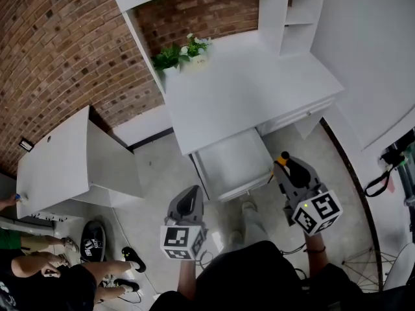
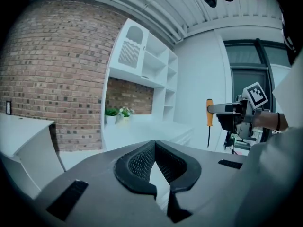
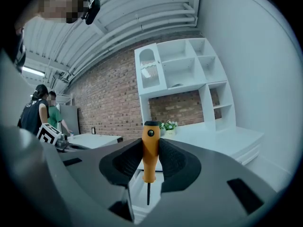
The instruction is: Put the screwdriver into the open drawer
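Between the pads of the right tool (image 1: 284,163) the screwdriver (image 3: 150,151) stands upright, gripped by its handle, just short of the open drawer (image 1: 235,162) below. Likely next: carry it over the drawer, lower, release. Meanwhile the left tool (image 2: 154,148) is closed, empty.

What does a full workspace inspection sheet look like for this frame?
Surface: white desk, holds only potted plants at its back-left corner.
Job's things: orange screwdriver upright, shaft down, in right gripper; drawer open, looks empty.
Clutter: shoes on the floor at left.
Grippers: right gripper jaws closed on the screwdriver handle; left gripper jaws together, nothing between.
Cables: black cable on the floor at right.
Surroundings: brick wall, second white desk, people at lower left.
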`<state>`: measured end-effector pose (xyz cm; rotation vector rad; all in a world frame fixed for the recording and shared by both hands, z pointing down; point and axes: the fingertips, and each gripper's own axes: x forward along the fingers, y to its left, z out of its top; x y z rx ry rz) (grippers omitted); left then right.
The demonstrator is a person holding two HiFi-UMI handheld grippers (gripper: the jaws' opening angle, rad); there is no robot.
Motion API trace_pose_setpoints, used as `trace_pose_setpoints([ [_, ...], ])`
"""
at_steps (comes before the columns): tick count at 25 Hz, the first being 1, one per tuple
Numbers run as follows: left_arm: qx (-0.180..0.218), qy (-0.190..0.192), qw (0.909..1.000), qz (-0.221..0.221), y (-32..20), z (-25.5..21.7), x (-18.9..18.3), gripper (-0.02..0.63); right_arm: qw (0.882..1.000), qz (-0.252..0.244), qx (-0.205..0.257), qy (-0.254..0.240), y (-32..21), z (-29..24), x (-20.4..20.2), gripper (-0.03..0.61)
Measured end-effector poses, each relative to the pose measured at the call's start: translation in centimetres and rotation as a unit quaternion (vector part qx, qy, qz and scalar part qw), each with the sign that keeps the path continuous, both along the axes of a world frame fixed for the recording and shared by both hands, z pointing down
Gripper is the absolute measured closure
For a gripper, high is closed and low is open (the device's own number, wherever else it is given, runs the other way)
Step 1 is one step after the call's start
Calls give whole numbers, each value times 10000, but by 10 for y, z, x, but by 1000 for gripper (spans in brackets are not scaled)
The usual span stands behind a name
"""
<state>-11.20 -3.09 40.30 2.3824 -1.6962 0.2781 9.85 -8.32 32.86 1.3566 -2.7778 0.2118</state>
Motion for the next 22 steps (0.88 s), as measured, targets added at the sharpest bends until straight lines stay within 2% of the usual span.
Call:
trace_pose_setpoints([
  [7, -519, 94, 9984, -196, -37, 34, -3, 604, 9981, -477, -372, 69, -58, 31, -24, 469],
  [10, -724, 150, 9968, -290, -53, 49, -1, 604, 9948, -839, -547, 189, -80, 49, -39, 469],
  [18, -1120, 264, 9918, -547, -92, 79, 5, 604, 9760, -1763, -1008, 787, -124, 94, -64, 469],
  [22, -1327, 275, 9884, -688, -107, 94, 6, 604, 9630, -2196, -1187, 1020, -137, 117, -73, 469],
])
